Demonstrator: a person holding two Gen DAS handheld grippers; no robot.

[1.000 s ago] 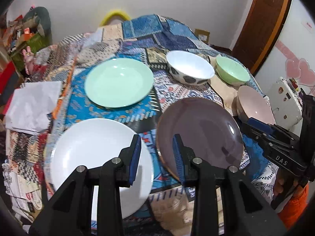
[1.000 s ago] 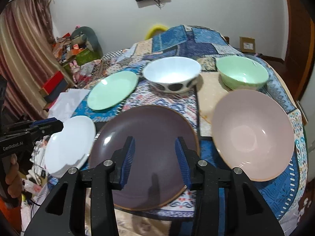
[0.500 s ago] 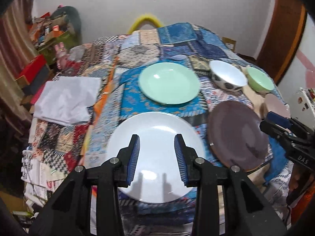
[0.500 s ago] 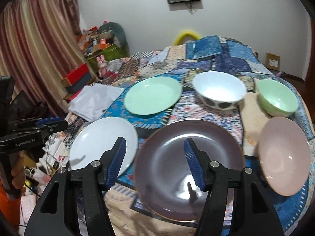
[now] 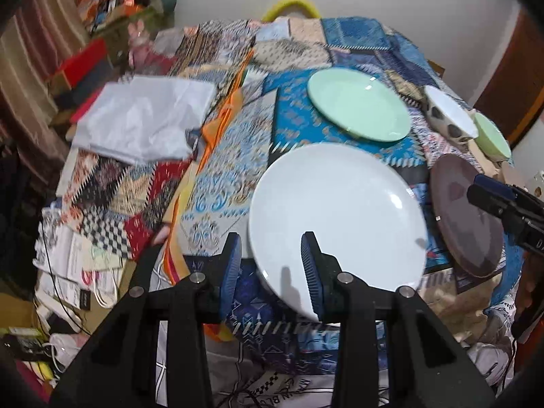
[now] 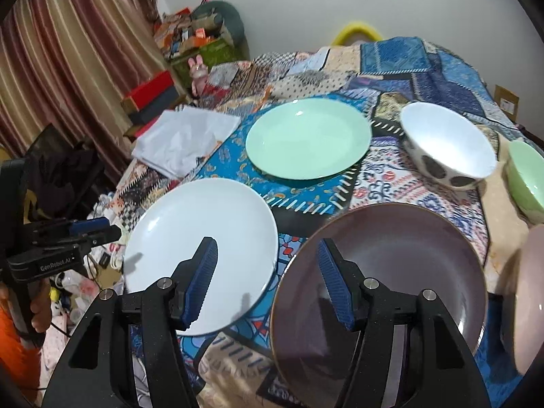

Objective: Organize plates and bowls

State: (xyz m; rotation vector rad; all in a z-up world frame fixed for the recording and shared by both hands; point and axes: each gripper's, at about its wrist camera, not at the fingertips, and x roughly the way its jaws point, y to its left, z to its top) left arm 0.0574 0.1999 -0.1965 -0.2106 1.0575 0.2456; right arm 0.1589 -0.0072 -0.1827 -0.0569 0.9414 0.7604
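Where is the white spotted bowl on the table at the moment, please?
In the right wrist view the white spotted bowl stands at the far right of the table, between the mint green plate and the green bowl, behind the dark plate.

Your left gripper [image 5: 271, 265] hangs with jaws parted over the near rim of the white plate [image 5: 336, 210], nothing pinched. Beyond it sits the green plate [image 5: 358, 103]; the brown plate [image 5: 465, 214] lies right (your right gripper [image 5: 503, 204] overlaps it).
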